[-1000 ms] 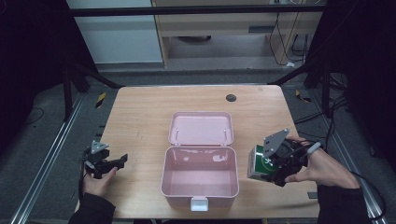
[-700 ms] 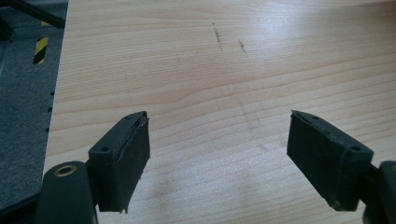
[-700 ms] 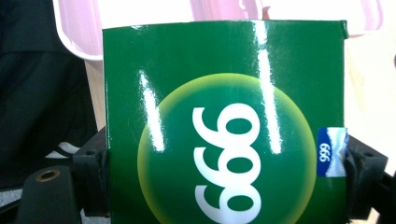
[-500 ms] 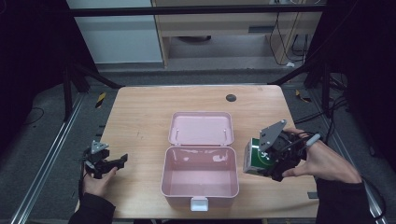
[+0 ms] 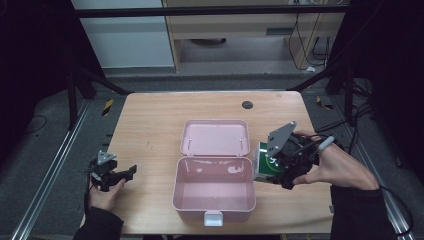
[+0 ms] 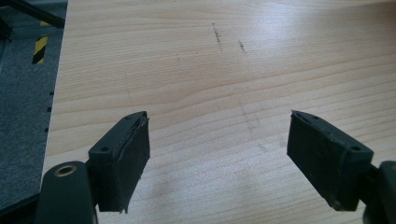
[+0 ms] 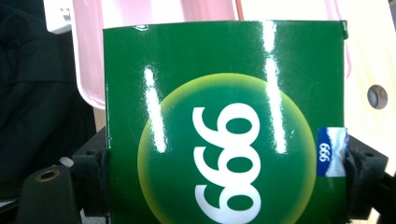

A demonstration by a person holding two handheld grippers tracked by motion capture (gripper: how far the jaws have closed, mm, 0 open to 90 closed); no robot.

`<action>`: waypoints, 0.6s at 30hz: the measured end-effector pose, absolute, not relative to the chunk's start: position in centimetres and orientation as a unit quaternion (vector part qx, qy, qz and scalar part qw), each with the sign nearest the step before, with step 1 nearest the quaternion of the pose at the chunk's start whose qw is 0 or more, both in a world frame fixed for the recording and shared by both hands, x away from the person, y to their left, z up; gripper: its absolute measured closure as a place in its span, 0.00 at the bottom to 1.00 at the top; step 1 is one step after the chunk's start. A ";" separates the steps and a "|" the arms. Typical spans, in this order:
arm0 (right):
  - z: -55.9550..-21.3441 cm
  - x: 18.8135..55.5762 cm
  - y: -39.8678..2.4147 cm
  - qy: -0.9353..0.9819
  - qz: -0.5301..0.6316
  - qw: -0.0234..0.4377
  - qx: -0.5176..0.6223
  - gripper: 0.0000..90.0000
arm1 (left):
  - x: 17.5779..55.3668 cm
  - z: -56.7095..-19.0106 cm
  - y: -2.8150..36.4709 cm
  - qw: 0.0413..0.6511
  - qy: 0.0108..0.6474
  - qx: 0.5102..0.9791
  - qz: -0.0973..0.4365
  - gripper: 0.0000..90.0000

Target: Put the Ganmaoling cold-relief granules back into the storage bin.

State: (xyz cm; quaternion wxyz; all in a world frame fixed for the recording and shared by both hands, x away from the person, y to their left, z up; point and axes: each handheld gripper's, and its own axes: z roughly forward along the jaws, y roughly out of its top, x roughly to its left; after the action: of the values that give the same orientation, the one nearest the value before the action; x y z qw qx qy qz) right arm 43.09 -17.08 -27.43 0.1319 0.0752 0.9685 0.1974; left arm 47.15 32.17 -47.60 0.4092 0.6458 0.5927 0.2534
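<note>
Lifted and swung nearer the pink box [image 5: 214, 197], my right gripper [image 5: 278, 165] stays clamped on the green carton [image 5: 263, 163], ready to go in; left gripper [image 5: 116, 175] gapes idle.

Box [image 5: 214, 187], middle of counter: pale pink all over, lid and tub alike; latch at near edge white.

Carton [image 7: 224, 121], just right of the box: glossy dark green, lighter yellow-green disc on its face, white figures across the disc; small blue-and-white sticker at one edge.

Counter [image 5: 150, 125]: light wood grain, a few thin dark scuff marks; small dark round spot at far right.

Left hand-held gripper [image 5: 125, 175] and right hand-held gripper [image 5: 270, 167]: black, each with a grey plate.

Floor left of counter: grey, yellow-and-black striped tape [image 5: 107, 106].
</note>
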 end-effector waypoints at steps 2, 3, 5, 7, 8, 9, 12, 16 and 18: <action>-27.3 43.1 -16.6 0.969 0.197 0.132 0.072 0.18 | 47.1 -47.6 32.2 0.409 0.592 0.646 0.254 0.23; -27.3 43.1 -16.3 0.969 0.199 0.130 0.070 0.18 | 47.1 -47.6 32.2 0.410 0.593 0.646 0.254 0.23; -27.2 43.2 -15.9 0.969 0.199 0.128 0.065 0.18 | 47.1 -47.6 32.2 0.410 0.593 0.645 0.254 0.23; -27.1 43.2 -15.4 0.969 0.202 0.127 0.061 0.18 | 47.1 -47.6 32.2 0.411 0.593 0.644 0.254 0.23; -27.1 43.3 -15.2 0.969 0.203 0.127 0.060 0.18 | 47.2 -47.6 32.2 0.411 0.593 0.644 0.254 0.23; -27.1 43.3 -15.0 0.969 0.203 0.127 0.059 0.18 | 47.1 -47.6 32.2 0.411 0.593 0.644 0.254 0.23; -27.2 43.4 -14.4 0.970 0.203 0.124 0.056 0.18 | 47.1 -47.6 32.1 0.411 0.593 0.644 0.255 0.23; -27.6 43.5 -13.7 0.970 0.206 0.119 0.051 0.18 | 47.2 -47.6 32.2 0.411 0.593 0.643 0.255 0.23; -27.7 43.5 -13.4 0.969 0.212 0.117 0.049 0.18 | 47.1 -47.5 32.2 0.411 0.593 0.644 0.255 0.23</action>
State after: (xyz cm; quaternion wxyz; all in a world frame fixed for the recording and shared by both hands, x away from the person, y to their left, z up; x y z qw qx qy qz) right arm 43.54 -13.40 -27.74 0.1165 0.0490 0.9690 0.2120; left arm 47.14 32.20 -47.55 0.4110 0.6439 0.5928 0.2549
